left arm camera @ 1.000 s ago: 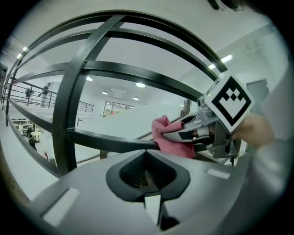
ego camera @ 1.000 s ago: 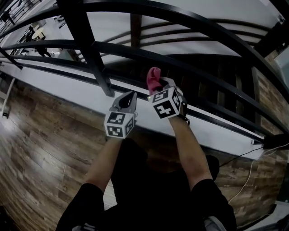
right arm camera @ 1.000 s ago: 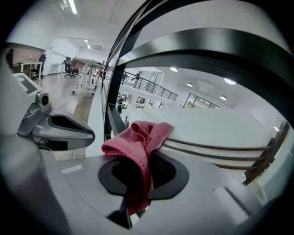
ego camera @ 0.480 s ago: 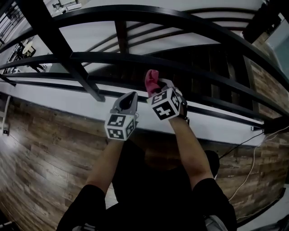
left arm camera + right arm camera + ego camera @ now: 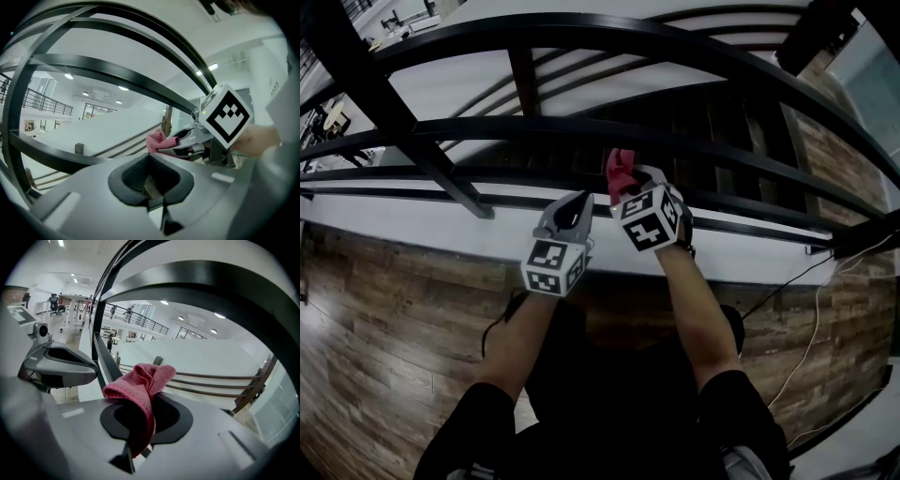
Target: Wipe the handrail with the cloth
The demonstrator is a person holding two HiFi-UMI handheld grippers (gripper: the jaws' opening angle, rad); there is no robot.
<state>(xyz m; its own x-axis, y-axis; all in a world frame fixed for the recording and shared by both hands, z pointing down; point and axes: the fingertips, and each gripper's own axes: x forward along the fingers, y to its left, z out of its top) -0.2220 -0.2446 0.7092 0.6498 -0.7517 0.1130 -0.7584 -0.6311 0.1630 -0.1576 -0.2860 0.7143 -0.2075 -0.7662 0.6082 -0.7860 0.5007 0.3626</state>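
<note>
Wood-plank floor point(image 5: 375, 319) underfoot, edged on the far side by a white ledge point(image 5: 441, 220) and a black railing of several curved bars, with the handrail point(image 5: 675, 42) arching widest across the top and a slanted post point(image 5: 412, 141) at far left. Beyond the bars, a dark stairwell point(image 5: 722, 141). Reaches forward with both forearms point(image 5: 694, 319) side by side near the middle of the head view. Grips a pink cloth point(image 5: 621, 172) in the right gripper point(image 5: 628, 187), jaws closed on its lower folds, a bunched tuft standing up past the fingertips. In the right gripper view, hangs down into the dark recess between the jaws, clear of the broad bar overhead. Holds that cloth up in front of the lower bars, beneath the middle bar point(image 5: 487, 127) and well below the handrail; touching any lower bar or not, cannot tell. Keeps the left gripper point(image 5: 575, 204) just left of the right one and slightly nearer, jaws drawn together with nothing between them, tips toward the lower bars. Black-and-white marker cubes point(image 5: 553, 265) at the near end of each gripper. At right on the floor, a thin cable point(image 5: 811, 328) trailing from the ledge.
</note>
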